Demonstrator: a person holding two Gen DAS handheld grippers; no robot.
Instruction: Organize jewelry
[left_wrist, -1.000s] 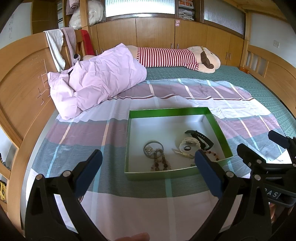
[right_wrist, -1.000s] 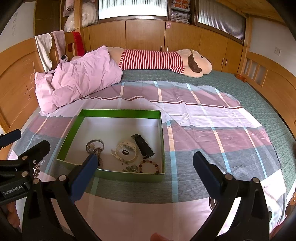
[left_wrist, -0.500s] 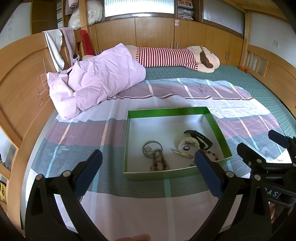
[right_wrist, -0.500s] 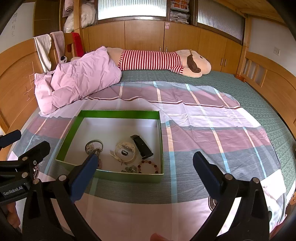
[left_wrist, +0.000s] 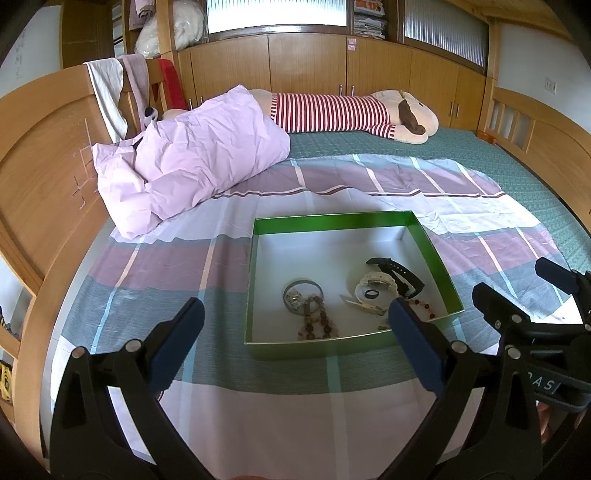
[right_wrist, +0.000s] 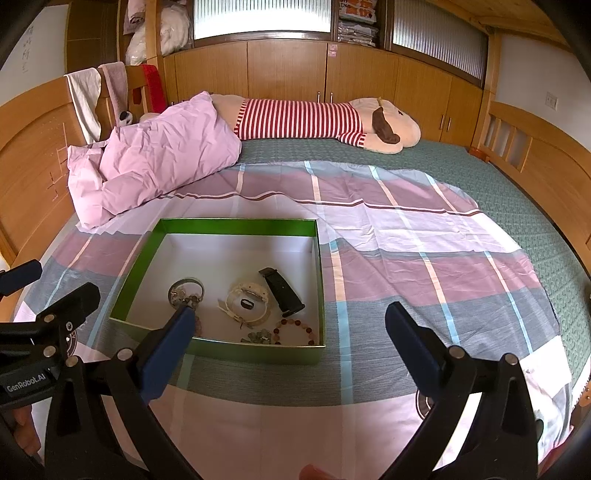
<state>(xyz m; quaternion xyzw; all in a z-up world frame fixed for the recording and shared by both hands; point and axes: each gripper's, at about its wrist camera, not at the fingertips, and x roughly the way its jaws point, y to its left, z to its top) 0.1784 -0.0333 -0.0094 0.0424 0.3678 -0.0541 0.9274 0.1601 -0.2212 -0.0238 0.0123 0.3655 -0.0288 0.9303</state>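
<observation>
The left gripper hovers above a checked bedspread with its blue-padded jaws spread wide and nothing between them. The right gripper hangs just to its right, jaws equally wide and empty; each tool shows at the edge of the other's view. Just beyond both, on the bedspread, sits a shallow green box with a white floor. The jewelry lies in the near half of the box. At the left is a metal bangle touching a string of brown beads. In the middle is a cream bracelet with a small dark ring inside its loop. A black watch strap lies just right of it. A reddish bead bracelet sits in the near right corner beside a small cluster of metal pieces. Farther away to the left lies a crumpled pink pillow. A long plush toy in a red-and-white striped shirt stretches across the far side of the bed. Wooden cupboards line the far wall.
</observation>
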